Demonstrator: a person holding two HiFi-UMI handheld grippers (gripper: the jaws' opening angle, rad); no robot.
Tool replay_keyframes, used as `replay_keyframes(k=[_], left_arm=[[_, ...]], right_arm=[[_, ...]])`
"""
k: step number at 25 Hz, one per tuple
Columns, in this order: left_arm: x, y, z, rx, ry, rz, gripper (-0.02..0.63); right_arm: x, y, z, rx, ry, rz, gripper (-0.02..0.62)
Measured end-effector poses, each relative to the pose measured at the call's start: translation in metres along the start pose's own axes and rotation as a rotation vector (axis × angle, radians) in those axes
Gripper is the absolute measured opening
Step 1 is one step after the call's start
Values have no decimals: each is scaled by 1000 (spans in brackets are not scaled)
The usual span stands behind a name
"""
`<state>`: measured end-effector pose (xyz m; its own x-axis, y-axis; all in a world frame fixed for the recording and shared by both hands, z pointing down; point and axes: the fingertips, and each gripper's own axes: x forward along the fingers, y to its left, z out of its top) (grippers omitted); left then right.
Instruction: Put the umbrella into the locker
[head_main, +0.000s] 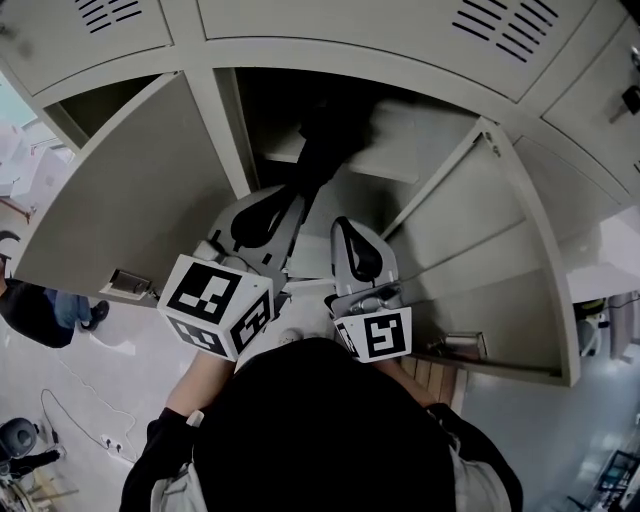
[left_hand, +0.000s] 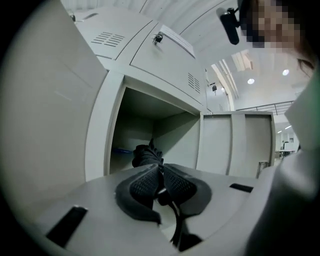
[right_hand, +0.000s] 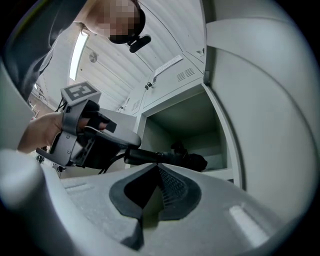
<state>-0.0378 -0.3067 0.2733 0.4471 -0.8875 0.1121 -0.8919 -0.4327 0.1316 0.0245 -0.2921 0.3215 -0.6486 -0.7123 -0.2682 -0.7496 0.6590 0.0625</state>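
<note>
The black folded umbrella (head_main: 320, 160) points into the open middle compartment of the grey locker (head_main: 400, 150). My left gripper (head_main: 297, 200) is shut on its handle end, just outside the opening. In the left gripper view the pads pinch together at my left gripper (left_hand: 161, 167), and the umbrella (left_hand: 146, 156) reaches past them into the locker (left_hand: 170, 135). The right gripper view shows the umbrella (right_hand: 170, 158) running level from my left gripper (right_hand: 125, 147) into the compartment (right_hand: 200, 125). My right gripper (head_main: 346, 224) hangs beside it, below the opening, shut with nothing between the jaws (right_hand: 159, 167).
Two locker doors stand swung open, one at the left (head_main: 140, 190) and one at the right (head_main: 480, 240). A blue object (left_hand: 120, 149) lies at the back of the compartment. Closed lockers (left_hand: 165, 55) are above. Cables (head_main: 80, 400) lie on the floor at the left.
</note>
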Motion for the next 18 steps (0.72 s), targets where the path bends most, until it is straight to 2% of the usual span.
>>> replay_keyframes(k=[2,8,18], left_arm=[[-7,-1,-1,19,-13,5,22],[-29,-4,-3,10,-41,-23,6],[-29,-9,-35,4,47,-86,6]], right_arm=[[-1,0,2,-11,-2,3,3],[-2,9,6,-12,-10,25,3],[-5,14,6,-27,-7,30,3]])
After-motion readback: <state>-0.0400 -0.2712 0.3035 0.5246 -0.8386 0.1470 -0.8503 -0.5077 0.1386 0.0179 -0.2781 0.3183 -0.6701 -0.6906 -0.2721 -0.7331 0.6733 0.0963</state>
